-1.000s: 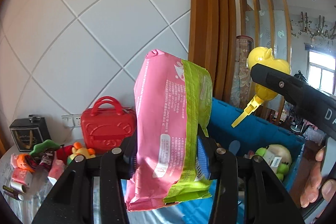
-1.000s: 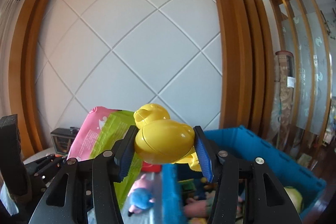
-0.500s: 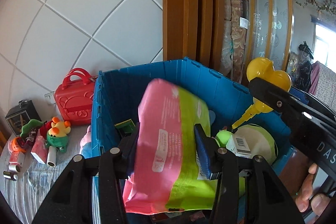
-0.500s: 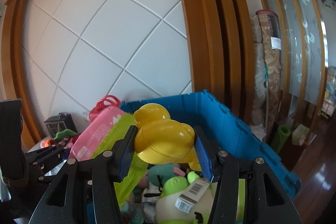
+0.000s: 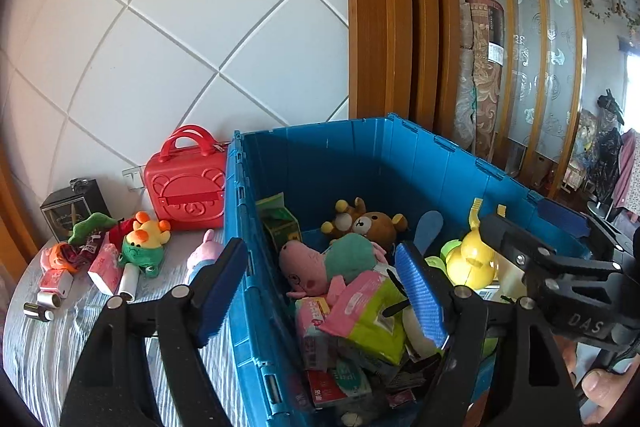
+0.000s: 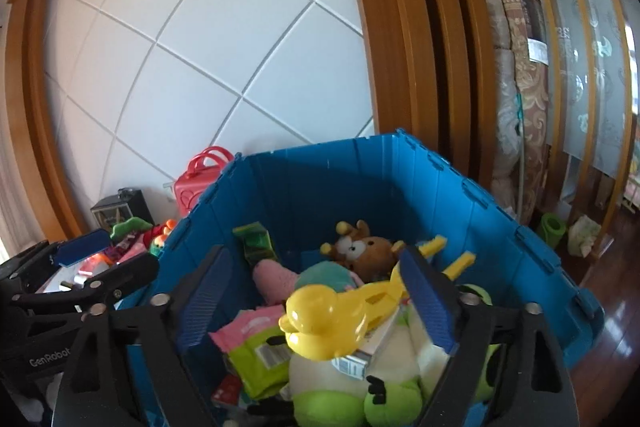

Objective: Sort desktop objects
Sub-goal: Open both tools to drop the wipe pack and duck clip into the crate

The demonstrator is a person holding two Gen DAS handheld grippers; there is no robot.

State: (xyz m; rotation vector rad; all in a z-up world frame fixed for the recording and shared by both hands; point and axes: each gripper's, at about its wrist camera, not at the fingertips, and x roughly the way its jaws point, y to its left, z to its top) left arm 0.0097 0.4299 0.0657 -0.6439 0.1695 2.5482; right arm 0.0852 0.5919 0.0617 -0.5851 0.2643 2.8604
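Note:
A blue crate [image 5: 360, 147] [image 6: 500, 239] holds plush toys and packets. The pink and green packet [image 5: 368, 311] [image 6: 256, 343] lies in the crate on the pile. My left gripper [image 5: 320, 287] is open and empty above it, over the crate's left wall. The yellow duck toy [image 6: 324, 315] [image 5: 472, 259] lies on a green and white plush [image 6: 352, 383] in the crate. My right gripper [image 6: 316, 299] is open around the duck and does not hold it.
On the striped tablecloth [image 5: 48, 347] left of the crate lie a red bear case [image 5: 186, 183], a green and orange plush [image 5: 144, 243], a black box [image 5: 74, 207], small packets and tubes. The wall is close behind. The floor [image 6: 608, 327] lies right of the crate.
Both grippers tilted down over the crate and opened. The pink and green packet dropped from the left gripper into the crate. The yellow duck dropped from the right gripper onto the plush.

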